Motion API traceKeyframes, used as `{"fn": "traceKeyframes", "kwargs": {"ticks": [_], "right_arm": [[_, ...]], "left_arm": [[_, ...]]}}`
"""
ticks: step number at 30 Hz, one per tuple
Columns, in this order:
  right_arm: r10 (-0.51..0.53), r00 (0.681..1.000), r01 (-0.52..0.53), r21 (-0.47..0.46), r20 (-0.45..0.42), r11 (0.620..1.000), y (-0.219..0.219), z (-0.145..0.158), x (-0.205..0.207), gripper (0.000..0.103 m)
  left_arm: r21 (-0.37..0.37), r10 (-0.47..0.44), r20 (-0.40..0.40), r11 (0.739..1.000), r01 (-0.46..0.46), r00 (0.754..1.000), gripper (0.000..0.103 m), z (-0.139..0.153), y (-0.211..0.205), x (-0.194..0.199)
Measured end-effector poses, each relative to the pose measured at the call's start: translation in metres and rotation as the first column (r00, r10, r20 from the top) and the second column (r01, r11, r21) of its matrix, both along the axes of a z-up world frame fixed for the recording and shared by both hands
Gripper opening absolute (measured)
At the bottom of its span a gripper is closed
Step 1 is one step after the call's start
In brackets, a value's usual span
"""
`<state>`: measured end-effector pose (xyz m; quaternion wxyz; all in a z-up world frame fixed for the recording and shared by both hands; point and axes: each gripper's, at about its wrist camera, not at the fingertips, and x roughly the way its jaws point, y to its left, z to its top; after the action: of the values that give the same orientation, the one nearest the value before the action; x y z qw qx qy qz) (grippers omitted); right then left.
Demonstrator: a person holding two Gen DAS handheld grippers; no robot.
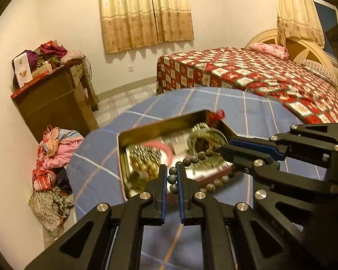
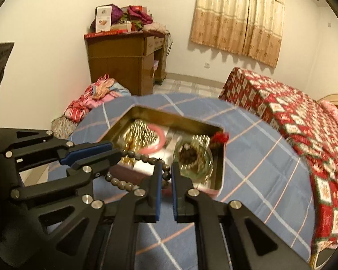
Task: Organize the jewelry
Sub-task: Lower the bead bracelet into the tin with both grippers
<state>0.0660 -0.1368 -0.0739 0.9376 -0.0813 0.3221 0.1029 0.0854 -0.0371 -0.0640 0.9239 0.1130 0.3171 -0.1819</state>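
A dark bead bracelet hangs stretched between both grippers, just above the near edge of an open gold metal tin. My left gripper is shut on one end of the bracelet. My right gripper is shut on the other end; it shows in the left wrist view at the right. Inside the tin lie a pink bangle, gold pieces, a round glass dish and a red ornament.
The tin sits on a table covered with a blue checked cloth. A bed with a red patterned cover stands behind. A wooden cabinet with clutter and a pile of clothes are at the left wall.
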Motion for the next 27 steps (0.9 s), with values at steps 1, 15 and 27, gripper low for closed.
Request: {"fn": "traceKeyframes", "kwargs": {"ticks": [1, 15, 27], "right_arm": [[-0.002, 1.000, 0.002, 0.001, 0.008, 1.000, 0.001, 0.005, 0.004, 0.009], [-0.050, 0.998, 0.049, 0.026, 0.038, 0.998, -0.004, 0.017, 0.047, 0.009], [-0.051, 0.999, 0.051, 0.025, 0.004, 0.998, -0.003, 0.002, 0.065, 0.009]], "left_arm": [[-0.003, 0.001, 0.003, 1.000, -0.001, 1.000, 0.008, 0.004, 0.001, 0.005], [0.008, 0.011, -0.008, 1.000, -0.011, 1.000, 0.008, 0.014, 0.001, 0.055], [0.020, 0.010, -0.051, 1.000, -0.009, 0.999, 0.008, -0.006, 0.003, 0.080]]}}
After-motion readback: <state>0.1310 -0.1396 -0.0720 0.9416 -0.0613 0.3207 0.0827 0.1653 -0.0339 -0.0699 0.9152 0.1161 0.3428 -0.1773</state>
